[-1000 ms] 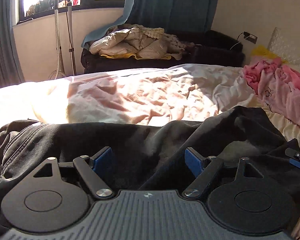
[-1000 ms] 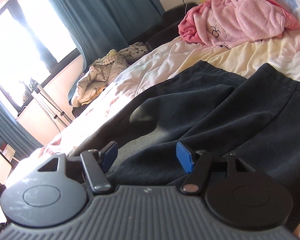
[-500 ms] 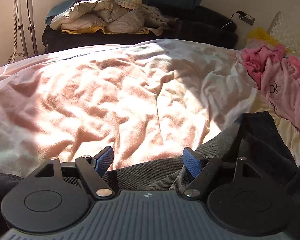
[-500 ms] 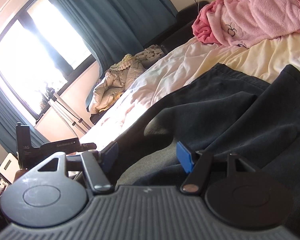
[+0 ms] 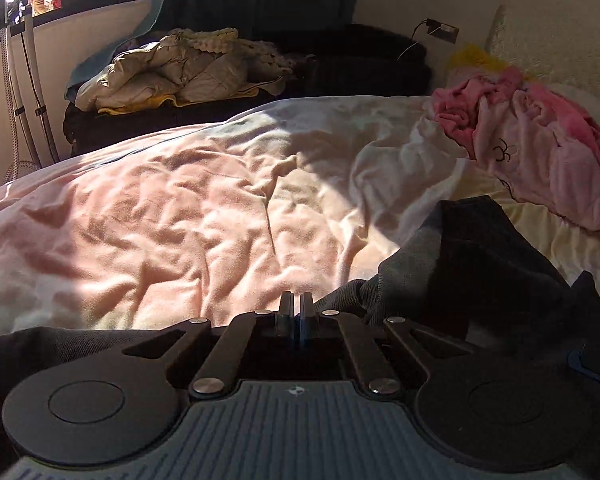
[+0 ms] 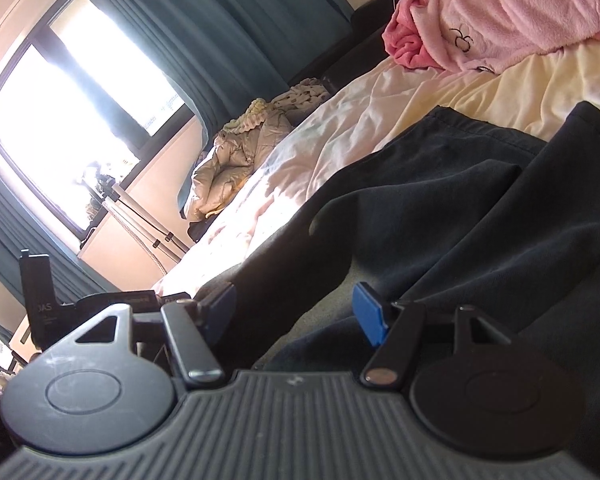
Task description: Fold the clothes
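The left gripper has its jaws drawn fully together, the two blue pads meeting at the near edge of the dark garment; whether a fold of cloth is pinched between them cannot be told, since the fabric there lies in shadow under the gripper body. In the left wrist view the dark garment spreads from under the gripper toward the right, where a raised fold stands up against the pale bed sheet. The sunlit sheet fills the middle of the view ahead of the gripper. The right gripper stands with its jaws apart, its blue pads on either side of a rumpled stretch of the same dark garment, which lies flat on the bed ahead of it and to its right; the pads do not press on the cloth. A pink garment sits bunched further up the bed, well apart from both grippers. Beyond the bed a beige quilted jacket lies heaped on a dark couch below the teal curtain.
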Tool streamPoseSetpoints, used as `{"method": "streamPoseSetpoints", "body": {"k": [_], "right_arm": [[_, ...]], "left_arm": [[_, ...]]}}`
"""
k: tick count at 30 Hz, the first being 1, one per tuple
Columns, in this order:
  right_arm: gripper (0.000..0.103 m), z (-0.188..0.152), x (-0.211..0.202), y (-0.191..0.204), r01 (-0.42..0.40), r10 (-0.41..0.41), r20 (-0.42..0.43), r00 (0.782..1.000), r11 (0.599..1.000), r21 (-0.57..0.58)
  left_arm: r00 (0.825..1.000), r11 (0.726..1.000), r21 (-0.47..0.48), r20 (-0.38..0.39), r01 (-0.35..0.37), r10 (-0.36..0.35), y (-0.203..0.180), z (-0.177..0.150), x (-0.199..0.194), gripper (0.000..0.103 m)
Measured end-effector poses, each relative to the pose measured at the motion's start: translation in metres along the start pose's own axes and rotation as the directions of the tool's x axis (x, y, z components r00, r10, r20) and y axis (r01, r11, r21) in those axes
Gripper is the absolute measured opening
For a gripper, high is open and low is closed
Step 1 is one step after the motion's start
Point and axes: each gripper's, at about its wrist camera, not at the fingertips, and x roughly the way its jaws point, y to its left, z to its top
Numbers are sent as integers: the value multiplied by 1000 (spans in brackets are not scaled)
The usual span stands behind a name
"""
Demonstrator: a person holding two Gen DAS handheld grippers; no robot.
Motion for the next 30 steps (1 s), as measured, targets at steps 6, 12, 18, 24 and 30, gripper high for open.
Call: {"method": "streamPoseSetpoints", "body": {"k": [6,12,18,24,30], "right_arm": [[66,-1,-5,-4,-12,12,-9,1000,1000,26],[66,-2,-14,-9,-26,28,-16,999,997,71],[66,9,-6,-6,22,-22,-10,1000,999,47],[72,68,40,-2,124,-125,52,991,992,33],[78,147,166,-51,387,-379,-87,921,916,107]], "left_arm": [[997,991,109,18,71,-73,-33,-68,-74,0],[1000,998,51,21,22,-23,-23,-126,-101,0],[999,989,-139,4,-45,46,19,-158,-102,1],[999,973,-225,-14,-53,51,41,-154,-87,1],[999,979,-202,-49,-15,5,44,-162,-67,3]]}}
